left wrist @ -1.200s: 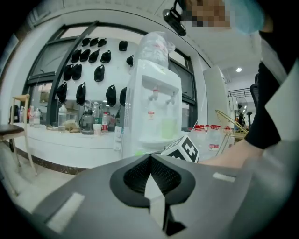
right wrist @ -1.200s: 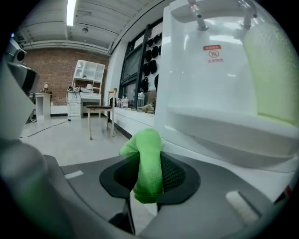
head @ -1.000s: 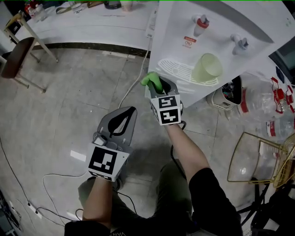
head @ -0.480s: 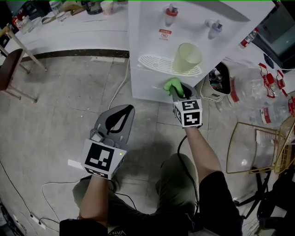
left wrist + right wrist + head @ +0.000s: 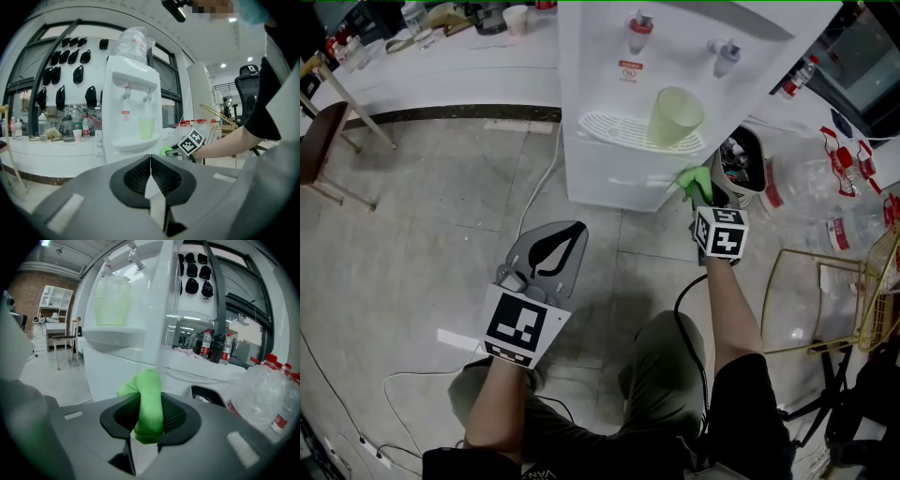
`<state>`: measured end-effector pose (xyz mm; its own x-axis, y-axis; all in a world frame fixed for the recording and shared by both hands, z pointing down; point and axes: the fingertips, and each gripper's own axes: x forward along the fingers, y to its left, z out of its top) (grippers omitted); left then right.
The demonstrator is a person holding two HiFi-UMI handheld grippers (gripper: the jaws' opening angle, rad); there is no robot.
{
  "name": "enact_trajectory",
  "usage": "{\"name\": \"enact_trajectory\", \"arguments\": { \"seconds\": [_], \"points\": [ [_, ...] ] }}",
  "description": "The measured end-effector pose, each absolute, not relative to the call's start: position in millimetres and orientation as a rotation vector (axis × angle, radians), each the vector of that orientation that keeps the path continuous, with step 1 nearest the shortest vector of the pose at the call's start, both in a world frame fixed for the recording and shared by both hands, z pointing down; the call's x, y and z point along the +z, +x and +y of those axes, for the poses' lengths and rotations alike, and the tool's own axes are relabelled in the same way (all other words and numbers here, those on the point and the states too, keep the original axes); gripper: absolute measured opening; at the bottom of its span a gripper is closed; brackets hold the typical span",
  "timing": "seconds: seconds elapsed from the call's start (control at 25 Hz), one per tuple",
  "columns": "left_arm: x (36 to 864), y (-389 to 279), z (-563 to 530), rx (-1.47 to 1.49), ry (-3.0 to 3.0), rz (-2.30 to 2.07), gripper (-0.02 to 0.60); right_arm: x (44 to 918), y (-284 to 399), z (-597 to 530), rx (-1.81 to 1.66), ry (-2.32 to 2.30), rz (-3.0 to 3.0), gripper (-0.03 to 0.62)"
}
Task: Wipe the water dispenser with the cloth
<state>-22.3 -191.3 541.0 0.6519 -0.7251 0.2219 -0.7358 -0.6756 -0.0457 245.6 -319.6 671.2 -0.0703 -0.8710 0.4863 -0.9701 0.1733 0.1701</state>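
Note:
A white water dispenser (image 5: pixel 619 169) stands on the floor, with a pale green cup (image 5: pixel 675 116) on its drip tray under the red tap. My right gripper (image 5: pixel 697 189) is shut on a green cloth (image 5: pixel 694 180), which it presses against the dispenser's lower right front corner. In the right gripper view the green cloth (image 5: pixel 146 404) bulges from between the jaws, right against the white dispenser (image 5: pixel 136 357) wall. My left gripper (image 5: pixel 551 251) hangs over the floor, well short of the dispenser, shut with nothing in it. The left gripper view shows the whole dispenser (image 5: pixel 131 108) ahead.
A small bin (image 5: pixel 746 159) and several large water bottles (image 5: pixel 825 187) stand right of the dispenser. A gold wire rack (image 5: pixel 834 300) is at the right. A white cable (image 5: pixel 539 192) runs across the floor; a wooden chair (image 5: pixel 323 122) stands far left beside a white counter (image 5: pixel 441 52).
My right gripper has carried the green cloth rightwards along the dispenser's lower front, from the left part to the right corner. The left gripper has scarcely moved.

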Motion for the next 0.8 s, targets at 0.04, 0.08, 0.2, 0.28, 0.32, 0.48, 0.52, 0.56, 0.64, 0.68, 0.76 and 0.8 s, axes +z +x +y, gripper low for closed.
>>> {"name": "enact_trajectory", "arguments": {
  "seconds": [0.04,0.08,0.2,0.28,0.32,0.48,0.52,0.56,0.64,0.68,0.76,0.8],
  "points": [
    [540,-24,-189,0.352,2.814,-1.245,0.003,672,249,-318,0.271,1.740,-1.968,0.117],
    [539,-26,-187,0.360,2.819,-1.248,0.003,672,248,-316,0.260,1.739,-1.968,0.117],
    [539,-32,-181,0.406,2.828,-1.261,0.003,671,224,-306,0.213,1.687,-2.031,0.115],
    [542,-36,-177,0.431,2.822,-1.269,0.003,673,189,-301,0.189,1.609,-2.112,0.115],
    [543,-38,-175,0.440,2.816,-1.275,0.003,676,169,-301,0.175,1.564,-2.149,0.115],
    [546,-49,-171,0.454,2.776,-1.323,0.003,688,87,-311,0.133,1.405,-2.257,0.115],
    [545,-53,-170,0.447,2.766,-1.337,0.003,691,67,-316,0.129,1.374,-2.278,0.115],
    [544,-57,-169,0.441,2.755,-1.351,0.003,694,48,-320,0.121,1.344,-2.297,0.116],
    [542,-65,-166,0.439,2.724,-1.375,0.003,697,12,-328,0.102,1.288,-2.330,0.115],
    [541,-69,-164,0.444,2.705,-1.384,0.003,699,-3,-332,0.097,1.266,-2.344,0.116],
    [540,-76,-159,0.448,2.679,-1.404,0.003,703,-29,-340,0.102,1.242,-2.354,0.115],
    [540,-79,-157,0.446,2.673,-1.415,0.003,706,-38,-345,0.110,1.239,-2.348,0.115]
  ]
}}
